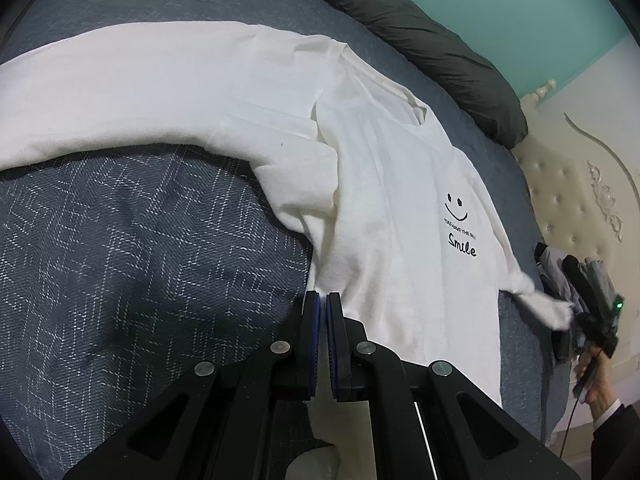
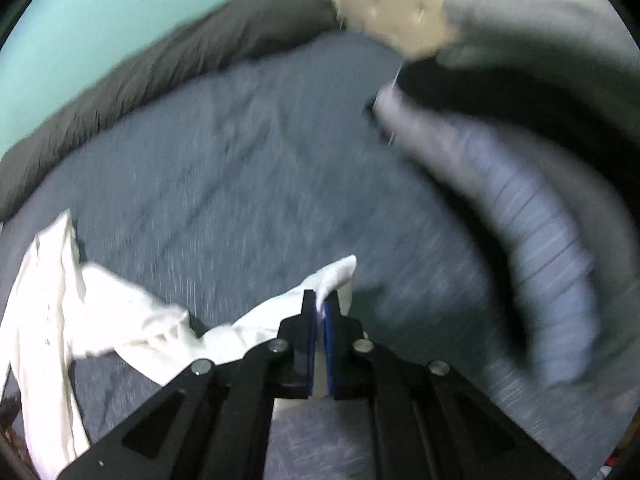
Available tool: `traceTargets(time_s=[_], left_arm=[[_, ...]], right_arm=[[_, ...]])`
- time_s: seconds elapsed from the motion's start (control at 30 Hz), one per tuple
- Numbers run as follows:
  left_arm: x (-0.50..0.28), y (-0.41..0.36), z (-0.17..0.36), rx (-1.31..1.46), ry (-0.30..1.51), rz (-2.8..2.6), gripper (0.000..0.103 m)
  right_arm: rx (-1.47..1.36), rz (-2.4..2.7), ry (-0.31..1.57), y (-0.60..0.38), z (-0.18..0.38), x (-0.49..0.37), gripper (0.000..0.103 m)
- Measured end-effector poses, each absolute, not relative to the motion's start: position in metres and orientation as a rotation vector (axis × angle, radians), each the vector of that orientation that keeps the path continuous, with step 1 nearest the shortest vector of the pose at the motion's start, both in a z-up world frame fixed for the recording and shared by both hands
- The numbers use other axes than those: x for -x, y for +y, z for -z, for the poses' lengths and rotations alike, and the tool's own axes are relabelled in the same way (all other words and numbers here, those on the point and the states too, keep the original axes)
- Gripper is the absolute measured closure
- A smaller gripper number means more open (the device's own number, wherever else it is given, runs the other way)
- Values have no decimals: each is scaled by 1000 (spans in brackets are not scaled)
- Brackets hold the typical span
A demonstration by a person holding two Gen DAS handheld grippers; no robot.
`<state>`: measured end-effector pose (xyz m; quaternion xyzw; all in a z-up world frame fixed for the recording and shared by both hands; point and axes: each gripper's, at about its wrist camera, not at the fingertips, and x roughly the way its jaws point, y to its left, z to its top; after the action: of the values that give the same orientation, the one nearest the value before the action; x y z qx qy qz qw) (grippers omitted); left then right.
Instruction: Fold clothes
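Observation:
A white T-shirt with a black smiley and "Smile" print lies front up on the blue-grey bedcover. My left gripper is shut at the shirt's near side edge, and white fabric shows between its fingers lower down. The shirt's far sleeve is drawn out to a point into my right gripper, which a hand holds. In the blurred right wrist view, my right gripper is shut on that sleeve, whose tip pokes past the fingers. The rest of the shirt trails off to the left.
A dark grey duvet lies along the teal wall. A cream tufted headboard stands at the right. A grey striped garment and dark fabric lie at the right of the bedcover. More white cloth spreads left of the shirt.

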<state>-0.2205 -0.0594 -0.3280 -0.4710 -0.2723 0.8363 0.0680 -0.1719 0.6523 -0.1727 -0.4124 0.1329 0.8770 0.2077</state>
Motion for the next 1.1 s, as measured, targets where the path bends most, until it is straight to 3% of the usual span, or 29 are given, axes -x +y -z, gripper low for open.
traceTargets(time_s=[0.23,0.6,0.83,0.93,1.1], left_arm=[[223,-59,329,1419,-827,-2522,99],[224,-64,329,1419,-826,-2517,99],[223,-64,329,1420,-827,-2520,99],[222,-64,328,1419,-827,-2523,99],[222,-64,327,1416,-818,-2524,99]], right_arm=[[876,-2442,312,667,122,158,100],[1209,-2305,382,675,201,168,99],[1288,-2234,228,663,207,165,98],[1268,-2239,164,653,198,160,95],[1162,-2313,169,635,164,147,76]])
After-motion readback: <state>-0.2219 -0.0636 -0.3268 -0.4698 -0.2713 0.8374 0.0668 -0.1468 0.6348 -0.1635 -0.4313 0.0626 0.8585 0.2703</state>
